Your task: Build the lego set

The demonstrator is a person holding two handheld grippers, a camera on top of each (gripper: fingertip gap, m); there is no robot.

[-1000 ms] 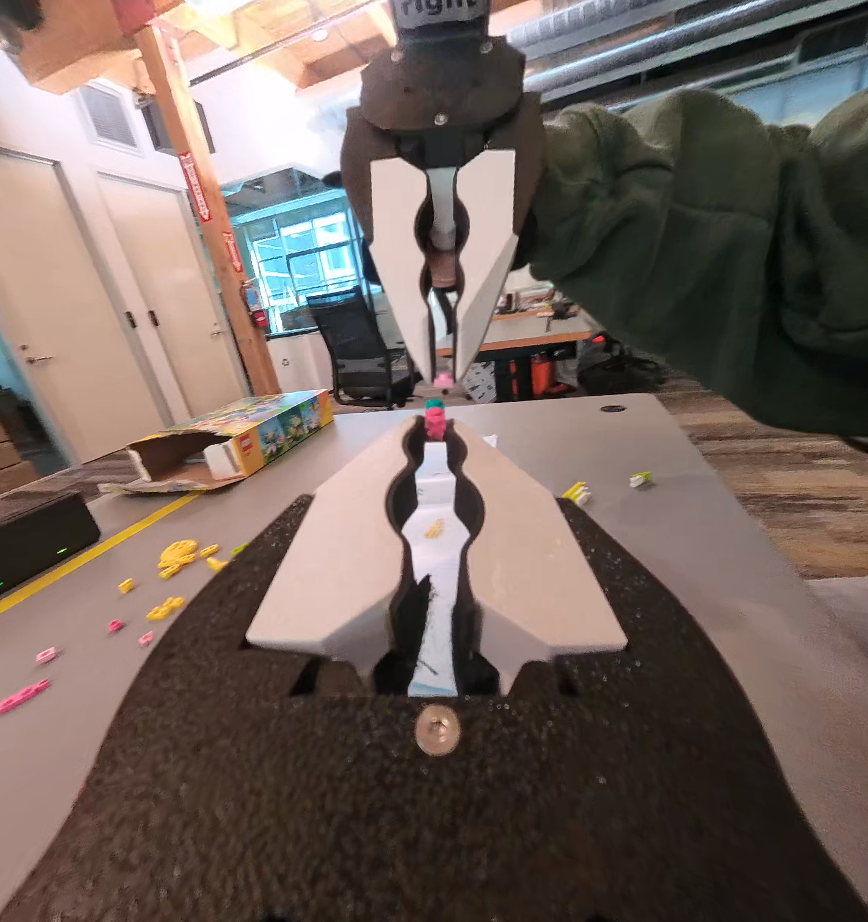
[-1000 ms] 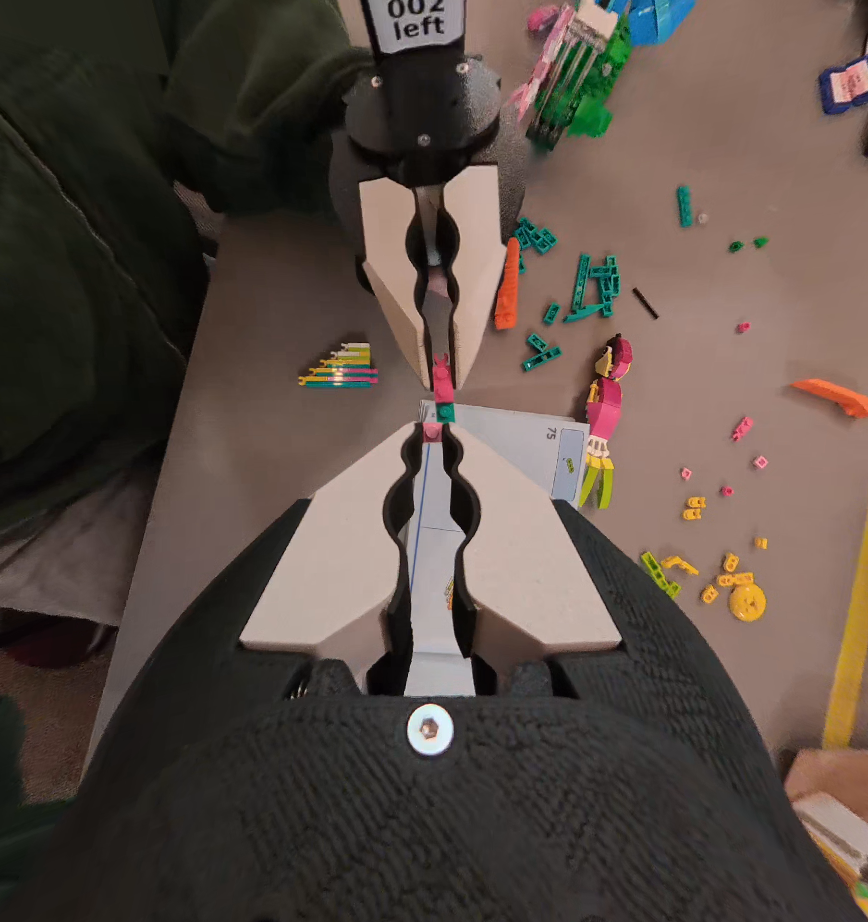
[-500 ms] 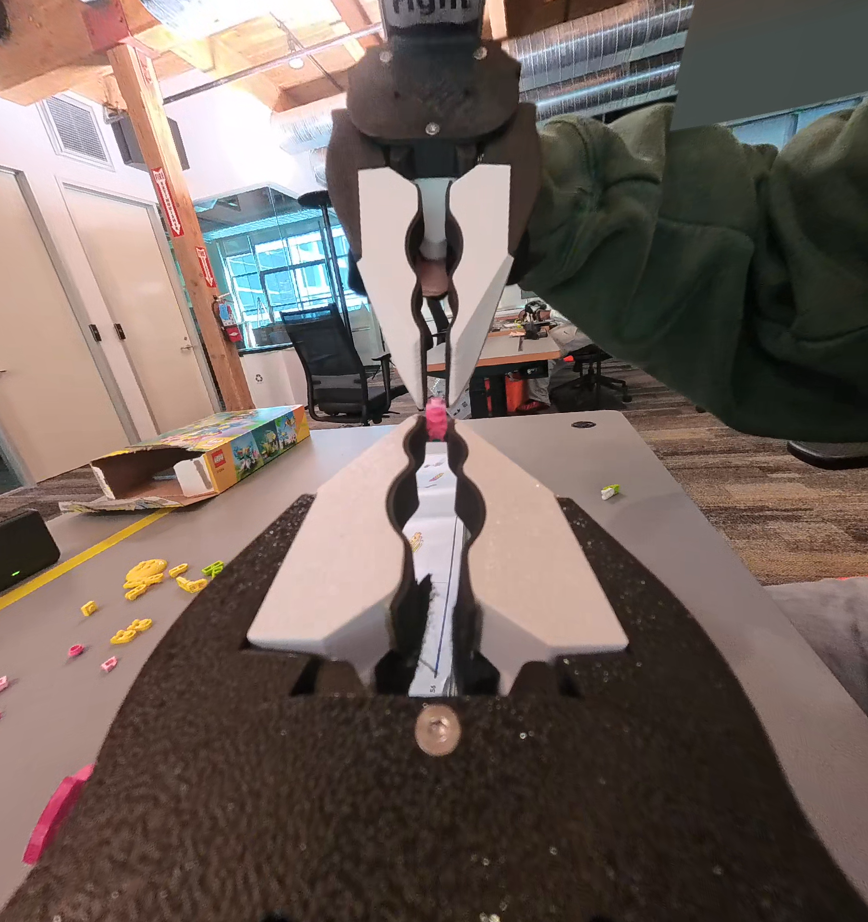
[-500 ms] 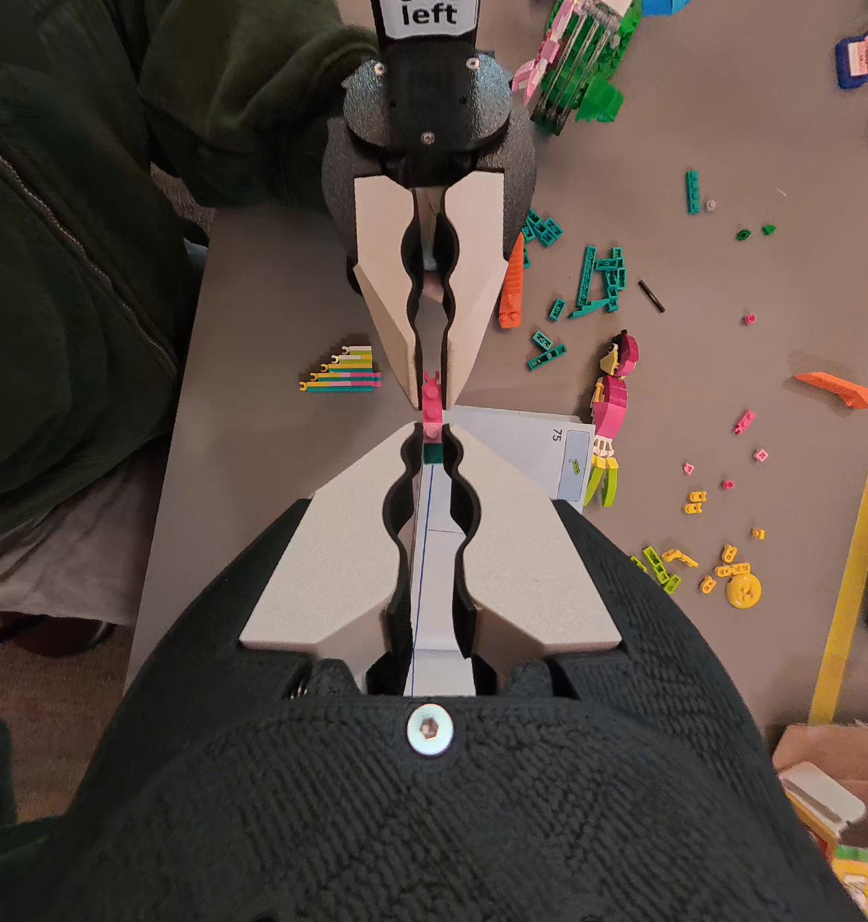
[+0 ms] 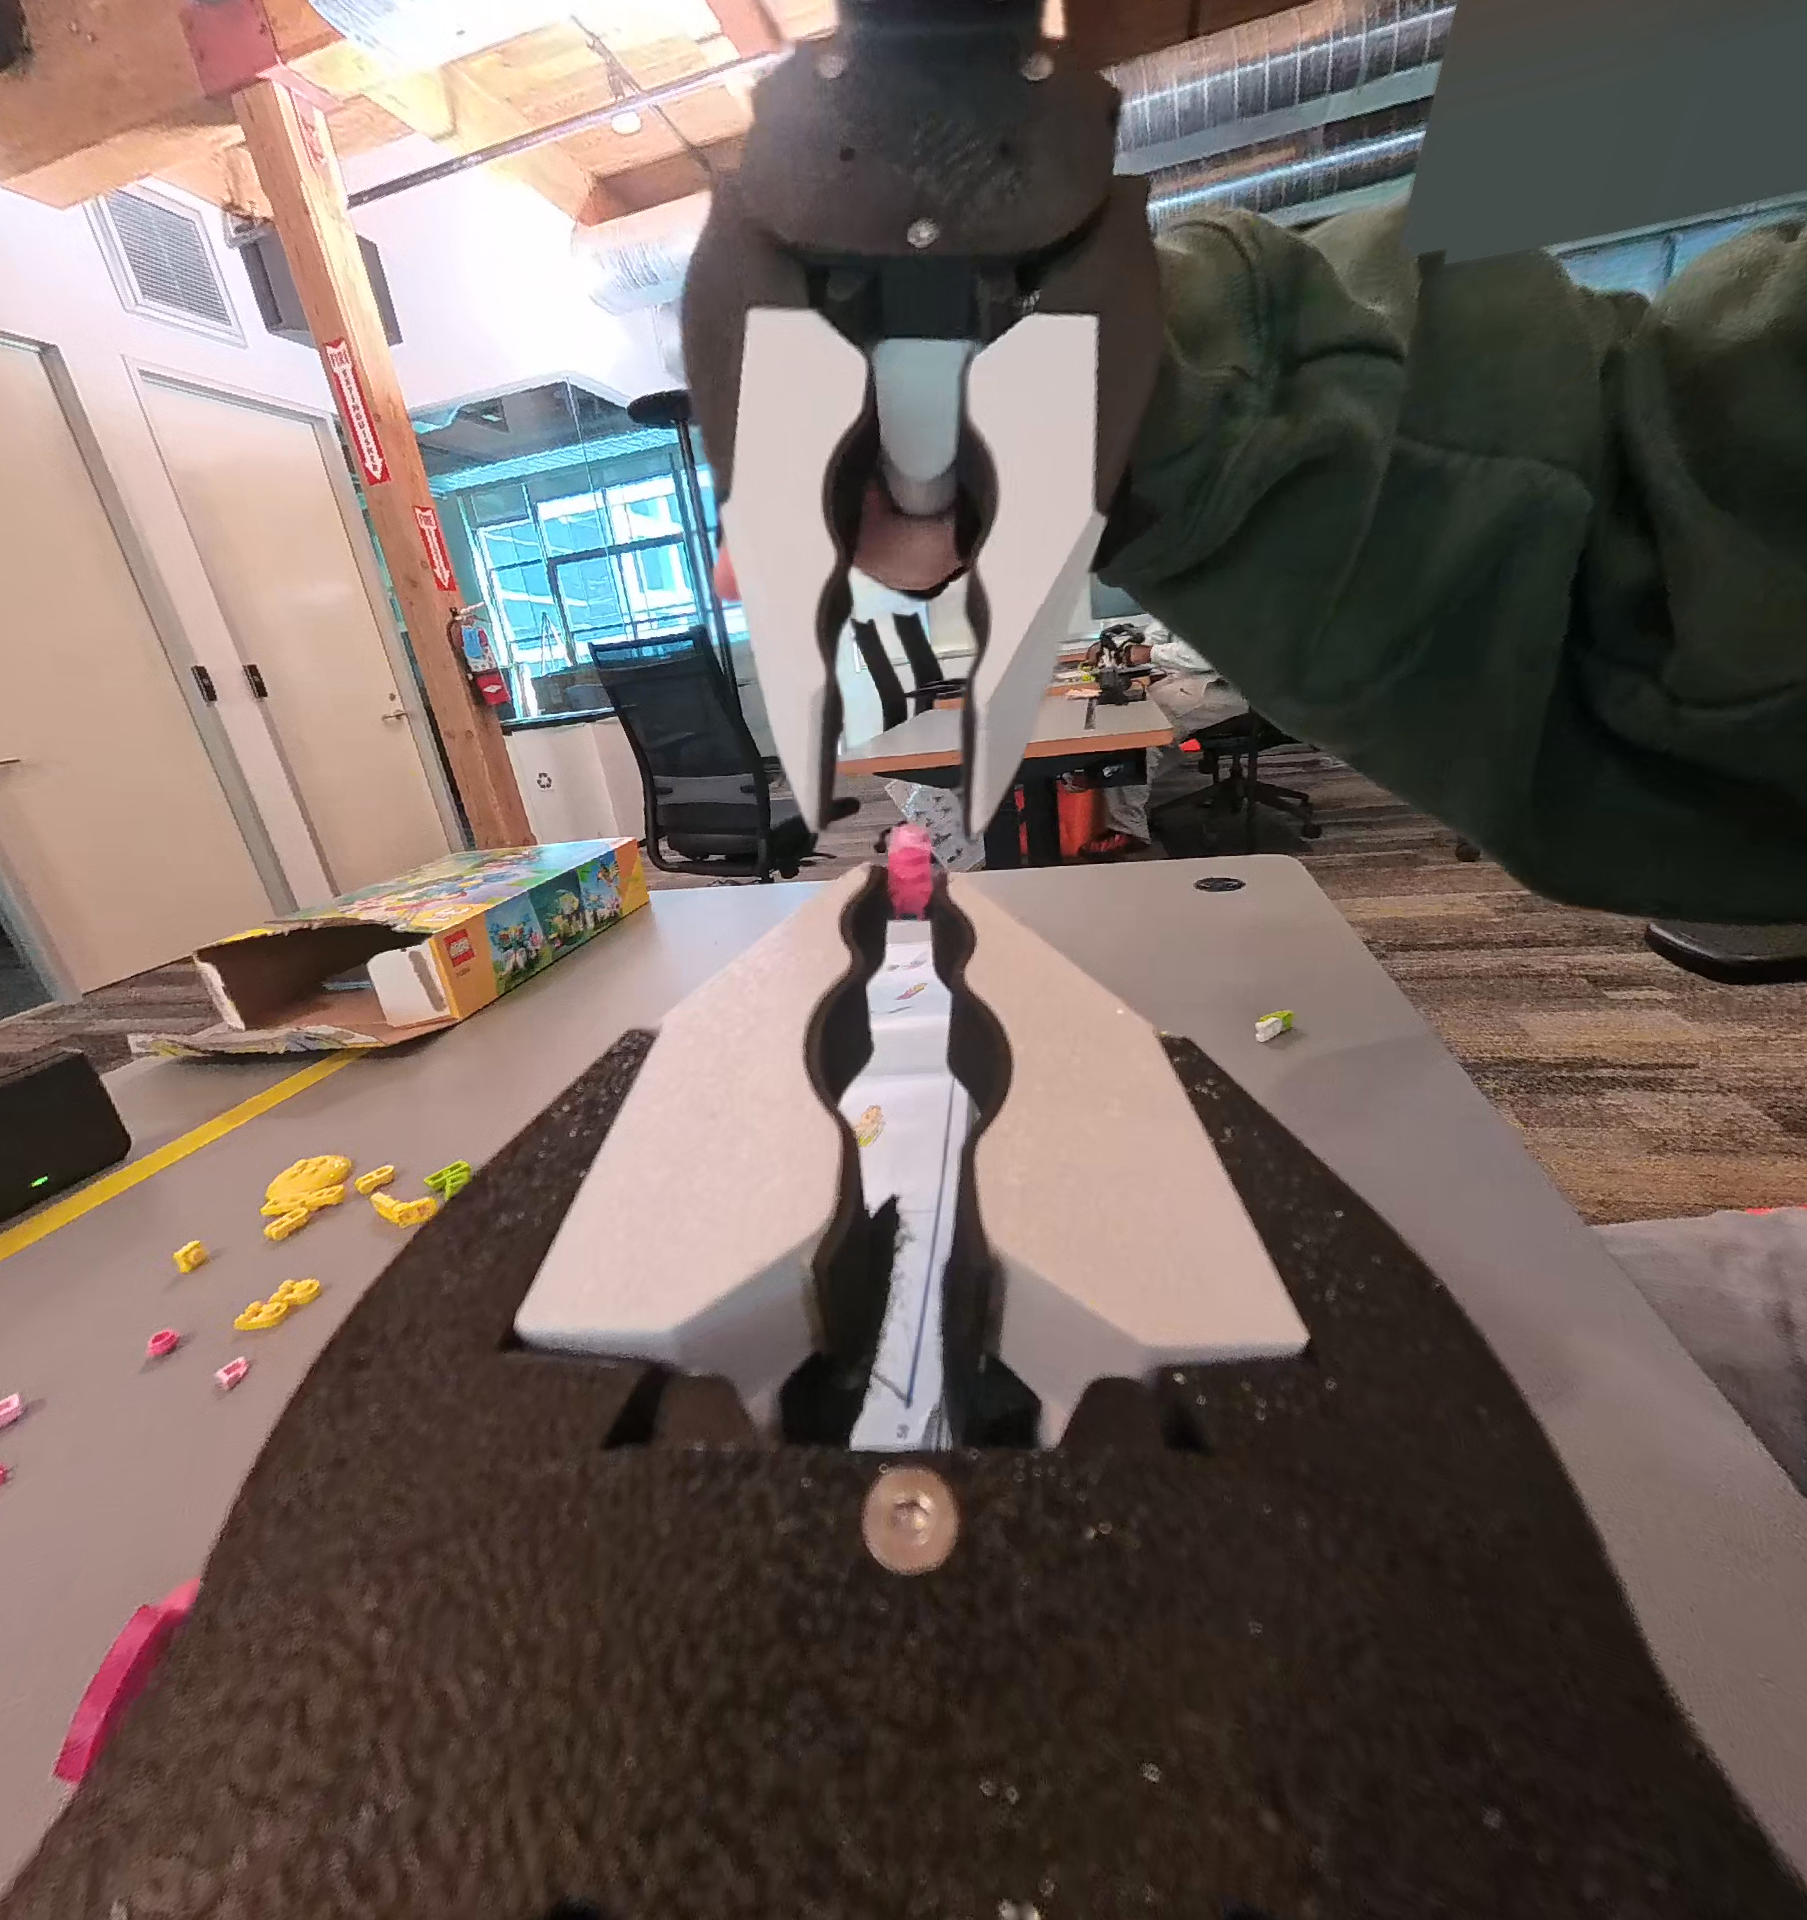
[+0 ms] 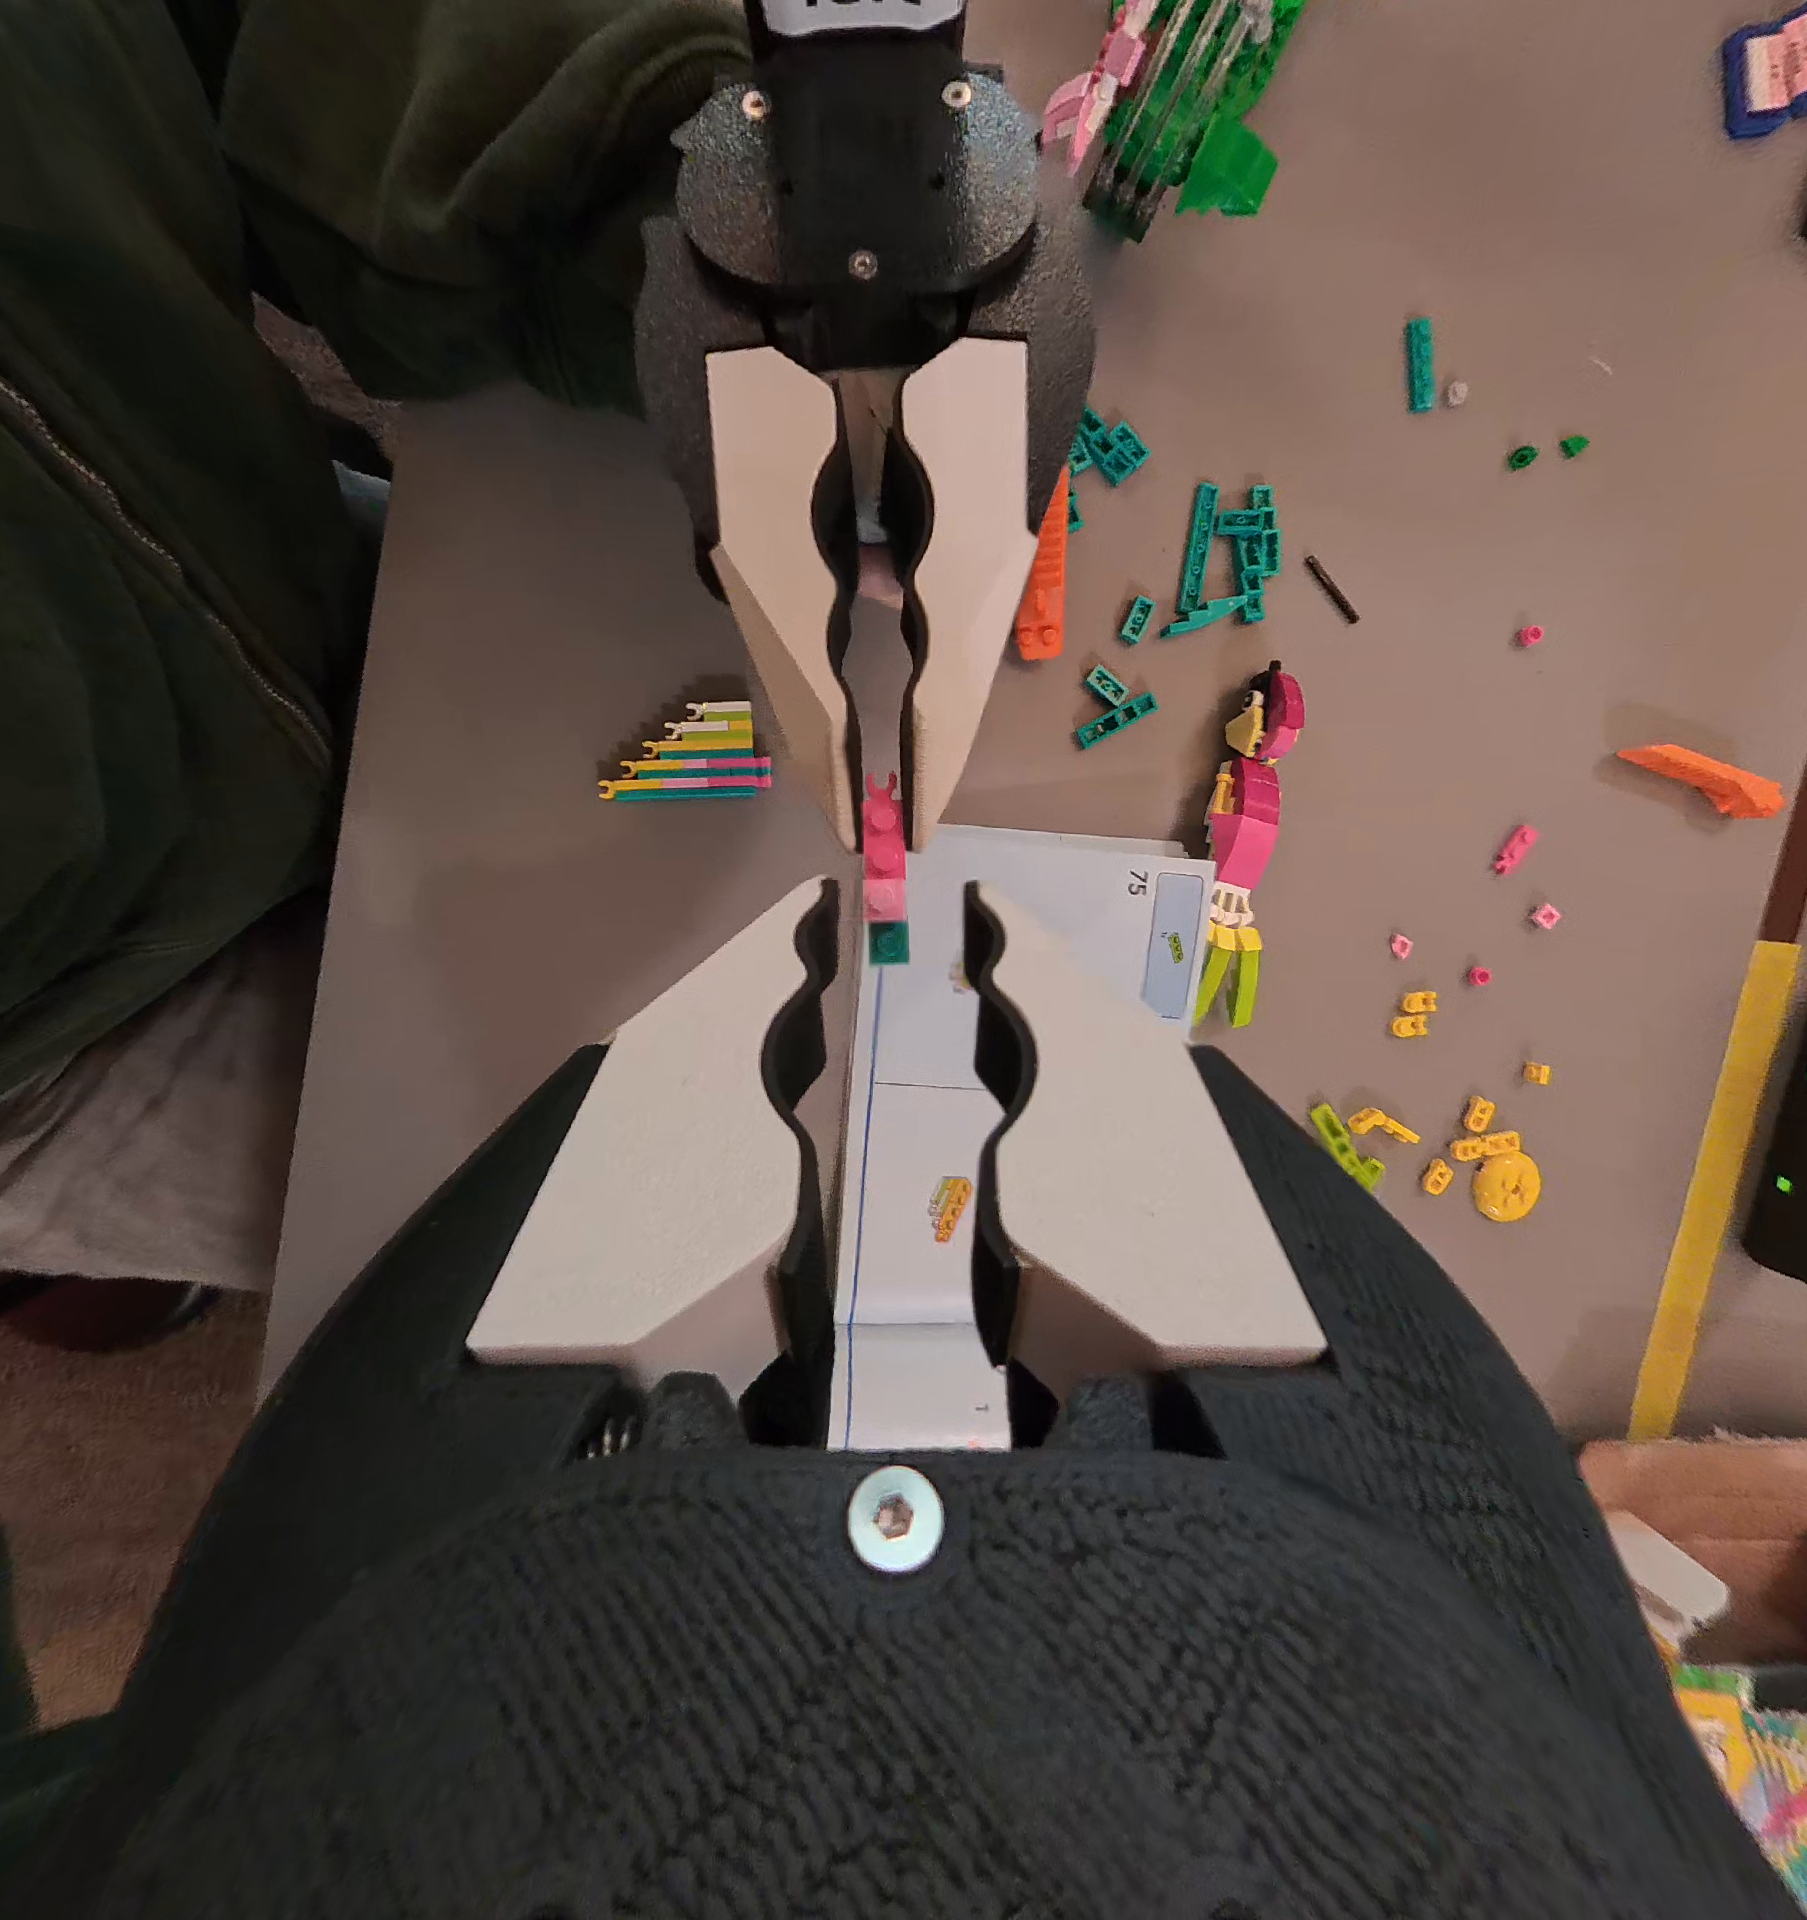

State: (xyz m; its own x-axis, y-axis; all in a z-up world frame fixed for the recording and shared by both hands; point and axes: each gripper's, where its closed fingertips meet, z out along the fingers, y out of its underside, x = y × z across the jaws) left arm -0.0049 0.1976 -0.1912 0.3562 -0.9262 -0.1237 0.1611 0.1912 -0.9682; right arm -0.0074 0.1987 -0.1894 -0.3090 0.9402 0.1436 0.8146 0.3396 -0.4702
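**Pink stack pinched by one gripper, other spread**

While spread apart around the stack's teal end without touching it, right gripper (image 6: 899,899) points down over the instruction sheet (image 6: 1065,894) on the grey table (image 6: 525,623). One small pink-and-teal stack (image 6: 885,873), pinched at its pink end between the tips of the left gripper (image 6: 883,821), held level opposite. Farther toward the table's far edge: two orange pieces (image 6: 1699,779), one pink bird figure (image 6: 1252,790). One open box (image 5: 442,945) at the table's far corner.

- Daylight is pouring through the far windows (image 5: 587,582), glaring on the ceiling.
- Wide-angle distortion is bending the edges.
- The green brick pile (image 6: 1179,114) is showing blur.
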